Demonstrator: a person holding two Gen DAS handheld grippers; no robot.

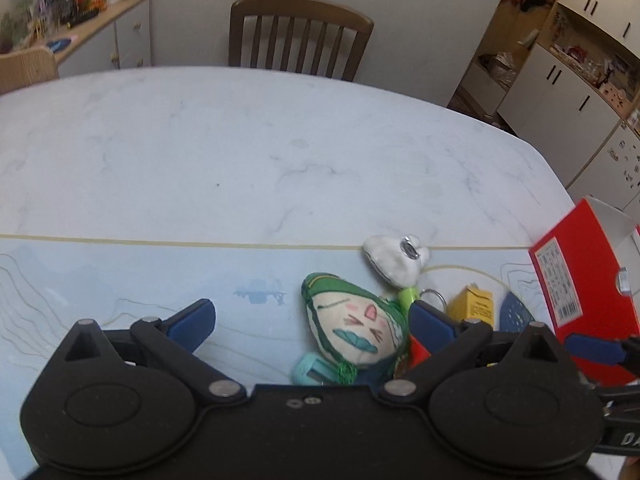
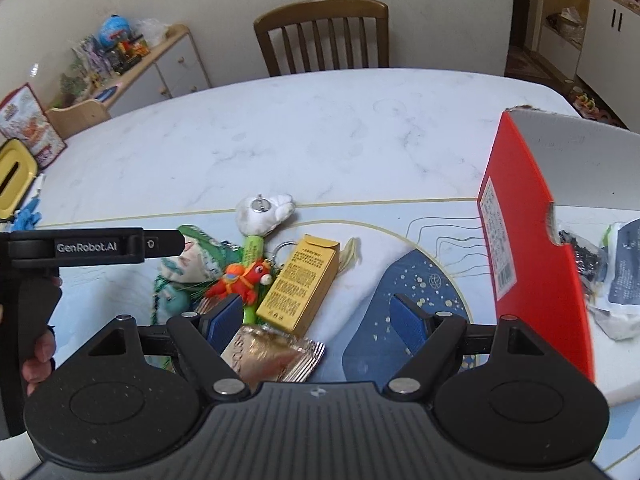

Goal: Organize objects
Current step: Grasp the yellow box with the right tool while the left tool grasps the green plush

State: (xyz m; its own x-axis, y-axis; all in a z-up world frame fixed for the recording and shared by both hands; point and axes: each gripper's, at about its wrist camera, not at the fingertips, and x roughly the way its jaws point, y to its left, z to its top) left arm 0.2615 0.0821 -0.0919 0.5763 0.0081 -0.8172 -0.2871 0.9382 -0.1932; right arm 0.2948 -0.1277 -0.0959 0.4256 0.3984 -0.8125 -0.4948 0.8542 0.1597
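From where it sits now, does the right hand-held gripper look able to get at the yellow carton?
Probably yes. The right hand-held gripper is open, and the yellow carton lies just ahead with its top uncovered. A shiny foil packet and red horse toy crowd its near and left sides.

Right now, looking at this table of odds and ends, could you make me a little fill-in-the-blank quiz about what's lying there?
1. The big open box at the right is ____ on the outside.
2. The small yellow carton lies on the ____.
3. Both the left gripper and the right gripper have their jaws ____.
4. Behind the table stands a wooden ____.

Missing words: red; placemat; open; chair
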